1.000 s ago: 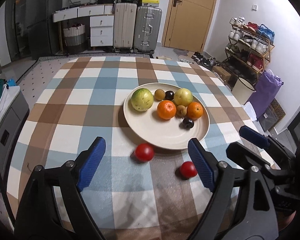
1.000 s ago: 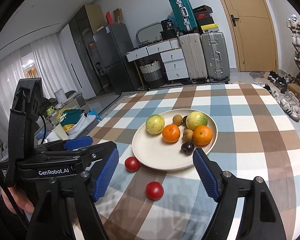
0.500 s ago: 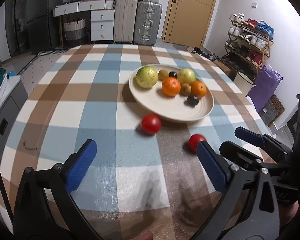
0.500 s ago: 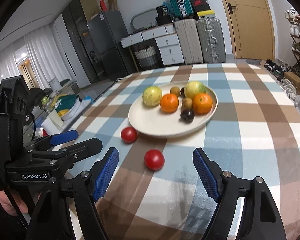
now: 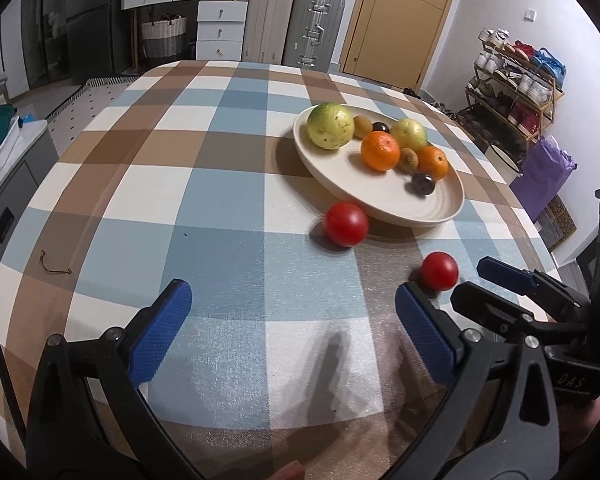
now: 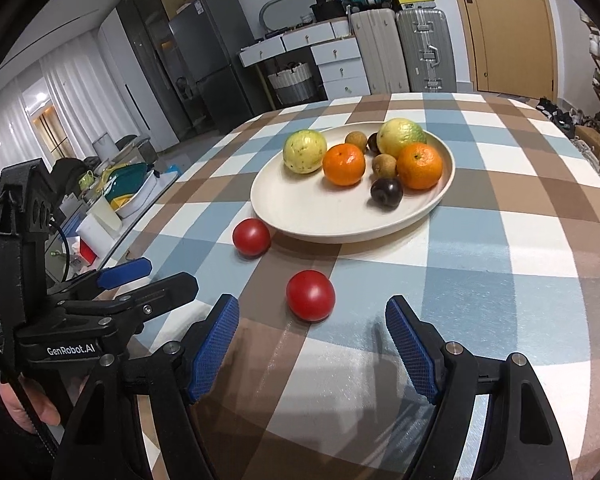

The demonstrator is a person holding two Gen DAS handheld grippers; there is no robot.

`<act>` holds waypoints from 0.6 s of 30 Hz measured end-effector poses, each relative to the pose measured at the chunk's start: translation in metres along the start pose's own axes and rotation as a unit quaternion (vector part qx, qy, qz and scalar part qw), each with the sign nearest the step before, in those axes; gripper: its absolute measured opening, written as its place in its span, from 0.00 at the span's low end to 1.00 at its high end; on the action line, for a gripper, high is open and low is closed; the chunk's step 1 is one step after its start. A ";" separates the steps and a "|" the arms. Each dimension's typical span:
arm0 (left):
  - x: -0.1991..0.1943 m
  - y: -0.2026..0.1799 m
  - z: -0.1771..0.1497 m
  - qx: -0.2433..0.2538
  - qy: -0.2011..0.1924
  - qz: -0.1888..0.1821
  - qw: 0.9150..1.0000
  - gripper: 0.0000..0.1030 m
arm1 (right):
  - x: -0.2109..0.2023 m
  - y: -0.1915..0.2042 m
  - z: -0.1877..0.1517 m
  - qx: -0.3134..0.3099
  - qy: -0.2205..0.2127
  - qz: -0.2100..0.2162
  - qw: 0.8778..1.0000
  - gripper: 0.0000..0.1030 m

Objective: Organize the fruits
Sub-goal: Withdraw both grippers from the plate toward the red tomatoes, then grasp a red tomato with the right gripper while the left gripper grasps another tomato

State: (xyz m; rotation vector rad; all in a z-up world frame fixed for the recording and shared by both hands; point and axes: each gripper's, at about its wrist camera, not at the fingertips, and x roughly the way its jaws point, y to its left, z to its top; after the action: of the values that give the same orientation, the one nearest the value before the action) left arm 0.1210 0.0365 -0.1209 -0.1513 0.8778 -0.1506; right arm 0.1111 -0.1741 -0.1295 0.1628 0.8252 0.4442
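**Two tomatoes still off the plate, both claws empty**

While both claws hang low over the desk [image 5: 228, 152] with its checked cloth, neither one has anything in it. The left claw [image 5: 292, 330] has just been spreading its jaws and now stands wide apart, with only bare cloth between the blue pads. The right claw [image 6: 312, 354] is released too, jaws parted and nothing pressed between them.

So where's the fruit? The cream plate [image 6: 312, 208] sits past the middle of the desk and carries two greenish-yellow round fruits, two oranges [image 6: 344, 164], a couple of small brown ones and two dark plum-looking ones. Two red tomatoes are off it, lying on the cloth. The far tomato [image 6: 251, 237] is just beside the plate's near rim; can't tell if it actually touches. The near tomato [image 6: 310, 296] lies closer to the right claw, just ahead of the gap between its fingers, slightly toward the left pad.

From the left wrist view the far tomato [image 5: 346, 224] is ahead and right of centre, and the near one [image 5: 439, 271] sits just past the right-hand pad, outside the jaws.
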 end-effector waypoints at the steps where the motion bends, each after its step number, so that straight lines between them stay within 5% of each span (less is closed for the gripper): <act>1: 0.001 0.001 0.000 -0.002 0.001 -0.002 1.000 0.98 | 0.003 0.000 0.001 0.000 0.004 0.002 1.000 0.76; 11: 0.007 0.009 0.006 -0.013 0.005 -0.034 0.999 0.98 | 0.025 0.004 0.010 -0.005 0.037 0.005 0.999 0.64; 18: 0.013 0.014 0.009 -0.020 0.014 -0.041 0.999 0.98 | 0.034 0.014 0.010 -0.039 0.054 -0.009 0.998 0.27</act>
State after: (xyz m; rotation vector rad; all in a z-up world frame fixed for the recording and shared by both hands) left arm 0.1374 0.0483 -0.1272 -0.2234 0.9038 -0.2110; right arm 0.1347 -0.1462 -0.1417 0.0601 0.9133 0.4702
